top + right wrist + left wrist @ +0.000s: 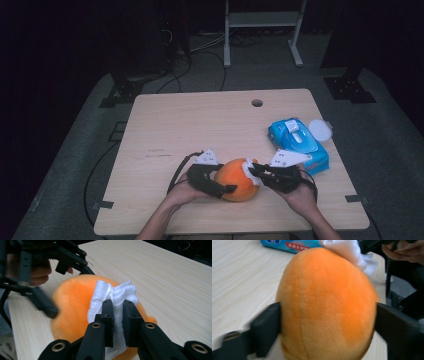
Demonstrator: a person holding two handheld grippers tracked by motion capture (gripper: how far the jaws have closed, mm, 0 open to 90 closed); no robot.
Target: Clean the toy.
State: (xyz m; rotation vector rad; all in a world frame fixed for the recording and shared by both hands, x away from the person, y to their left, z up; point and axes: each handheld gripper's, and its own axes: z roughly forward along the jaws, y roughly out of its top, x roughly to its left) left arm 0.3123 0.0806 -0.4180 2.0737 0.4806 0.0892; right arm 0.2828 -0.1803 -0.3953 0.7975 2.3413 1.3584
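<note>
A round orange plush toy [235, 178] lies near the table's front edge. My left gripper [225, 179] holds it from the left; in the left gripper view both black jaws press on the sides of the plush toy [324, 305]. My right gripper [118, 312] is shut on a crumpled white wipe [112, 293], which rests against the top right of the plush toy [72, 305]. In the high view the right gripper [252, 172] comes in from the right with the wipe [248, 165] at its tips.
A blue pack of wet wipes [298, 142] with its flap up lies right of the hands, and a white round lid [320, 130] sits at the table's right edge. The wooden table [200, 125] has a cable hole [257, 103] at the back.
</note>
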